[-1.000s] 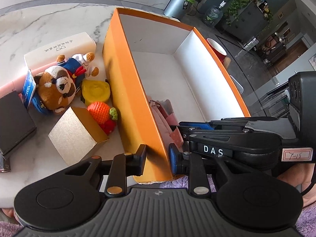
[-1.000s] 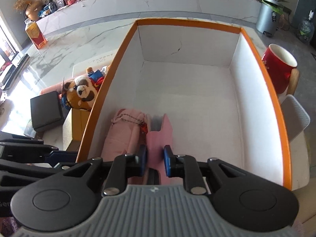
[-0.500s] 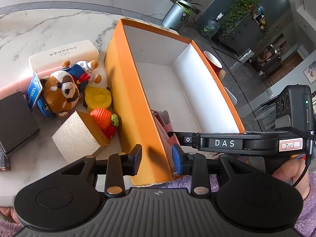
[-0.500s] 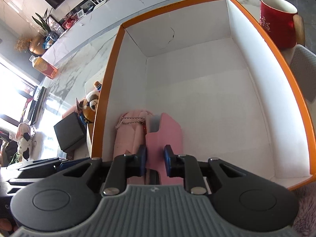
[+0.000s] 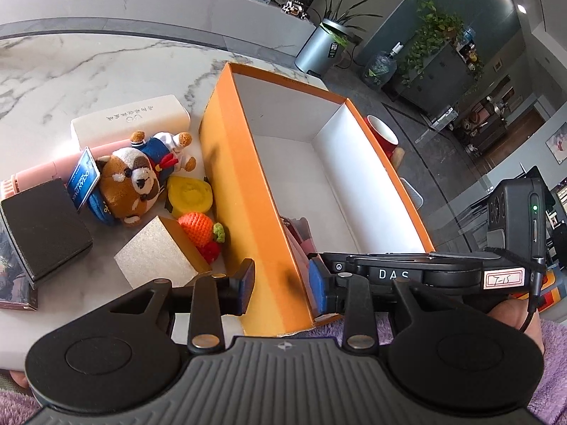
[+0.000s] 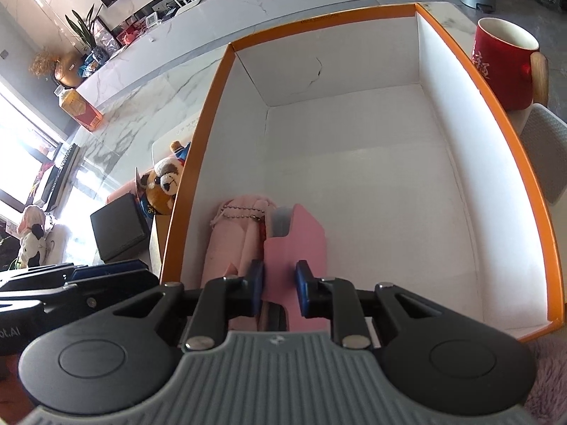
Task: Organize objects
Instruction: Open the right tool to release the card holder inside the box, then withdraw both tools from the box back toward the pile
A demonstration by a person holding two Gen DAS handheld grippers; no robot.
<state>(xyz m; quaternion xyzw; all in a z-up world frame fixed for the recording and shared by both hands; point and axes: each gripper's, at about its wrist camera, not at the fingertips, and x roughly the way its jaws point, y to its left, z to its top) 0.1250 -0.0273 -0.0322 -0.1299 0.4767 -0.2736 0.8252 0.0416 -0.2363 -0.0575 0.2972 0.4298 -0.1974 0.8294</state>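
Note:
An orange box with white inside [image 5: 244,191] [image 6: 489,113] stands on the marble table. My left gripper [image 5: 281,285] straddles its near left wall, jaws apart, not clamped. My right gripper [image 6: 280,288] is inside the box at the near left corner, its jaws slightly apart around a pink flat case [image 6: 301,244] standing on the box floor. A pink pouch with a bead chain [image 6: 230,237] lies beside it against the left wall. The right gripper's body [image 5: 407,274] shows in the left wrist view.
Left of the box lie a plush raccoon [image 5: 131,184], a yellow toy [image 5: 189,196], a knitted strawberry [image 5: 200,233], a gold box [image 5: 159,256], a black box [image 5: 42,226] and a white box [image 5: 131,122]. A red mug [image 6: 503,63] stands right of the box.
The right gripper's jaws have spread a little off the pink case. Both grippers have pulled back and up slightly; the left jaws have widened around the box wall.

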